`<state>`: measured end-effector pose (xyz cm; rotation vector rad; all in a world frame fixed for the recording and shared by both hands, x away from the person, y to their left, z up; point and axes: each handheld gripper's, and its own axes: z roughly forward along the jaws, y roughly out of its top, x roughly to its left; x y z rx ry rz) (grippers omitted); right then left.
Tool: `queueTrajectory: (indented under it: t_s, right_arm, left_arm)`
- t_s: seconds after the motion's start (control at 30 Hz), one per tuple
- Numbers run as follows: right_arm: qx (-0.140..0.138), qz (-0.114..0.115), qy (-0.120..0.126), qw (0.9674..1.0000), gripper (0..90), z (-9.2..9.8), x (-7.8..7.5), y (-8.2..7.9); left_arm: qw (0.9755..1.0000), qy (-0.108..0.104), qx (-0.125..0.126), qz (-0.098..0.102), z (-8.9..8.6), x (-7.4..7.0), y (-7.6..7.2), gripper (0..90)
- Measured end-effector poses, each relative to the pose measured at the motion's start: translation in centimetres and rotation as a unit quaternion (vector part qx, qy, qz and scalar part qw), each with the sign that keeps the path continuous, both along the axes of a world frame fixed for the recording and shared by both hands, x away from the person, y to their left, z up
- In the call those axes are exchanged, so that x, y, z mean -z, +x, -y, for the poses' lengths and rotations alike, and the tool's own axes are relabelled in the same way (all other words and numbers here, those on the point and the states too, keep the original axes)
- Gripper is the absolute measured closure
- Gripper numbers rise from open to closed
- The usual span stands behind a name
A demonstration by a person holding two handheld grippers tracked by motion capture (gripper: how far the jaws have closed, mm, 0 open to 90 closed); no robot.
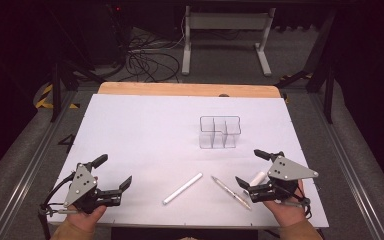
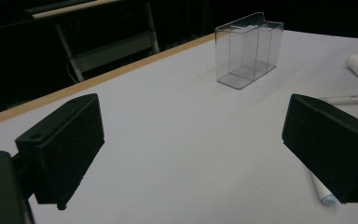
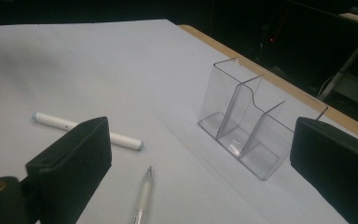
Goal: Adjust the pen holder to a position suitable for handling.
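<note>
Dark lab floor and cables behind; white-covered table (image 1: 145, 130) with a wooden strip at its far edge. Clear three-compartment organizer (image 1: 219, 132) stands upright right of centre, toward the far edge, nothing in it as far as I can see. Judgement: work looks like loading pens into it, and nothing is done yet, all pieces lie flat near the front edge. White marker (image 1: 182, 188) sits front-centre, long axis diagonal, running from near-left up to far-right; can't tell which end is the cap. Silver pen (image 1: 230, 192) just right of it, well apart from the organizer, long axis diagonal the other way, tip toward the far-left per the right gripper view (image 3: 142, 200). A short white cylinder (image 1: 257, 178) lies beside the right gripper (image 1: 253, 169), partly hidden. Right gripper's jaws spread wide, holding nothing, nearest the pen. Left gripper (image 1: 115, 171) at the front-left corner, jaws also spread, holding nothing. Left: pick, upend, drop each piece in.
</note>
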<state>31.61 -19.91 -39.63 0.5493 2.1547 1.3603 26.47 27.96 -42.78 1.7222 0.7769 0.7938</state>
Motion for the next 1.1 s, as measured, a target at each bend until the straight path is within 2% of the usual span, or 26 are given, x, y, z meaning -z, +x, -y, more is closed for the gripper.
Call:
queueTrajectory:
  t_s: [0.37, 0.9, 1.1]
  right_arm:
    - [-0.005, -0.001, -0.008, 1.0000, 5.8, -1.0, -1.0, 1.3]
    - [-0.019, -0.003, -0.016, 0.9997, 5.8, -1.8, -1.8, 2.2]
    - [-0.033, -0.026, -0.033, 0.9986, 16.2, -2.0, -2.3, 2.7]
  left_arm:
    - [1.0000, 0.001, -0.001, 0.000, 0.0, 0.0, 0.0, 6.4]
    - [1.0000, 0.001, -0.004, -0.005, 0.0, 0.0, 0.1, 6.7]
    - [1.0000, 0.002, -0.005, -0.003, 0.0, 0.0, 0.1, 6.7]
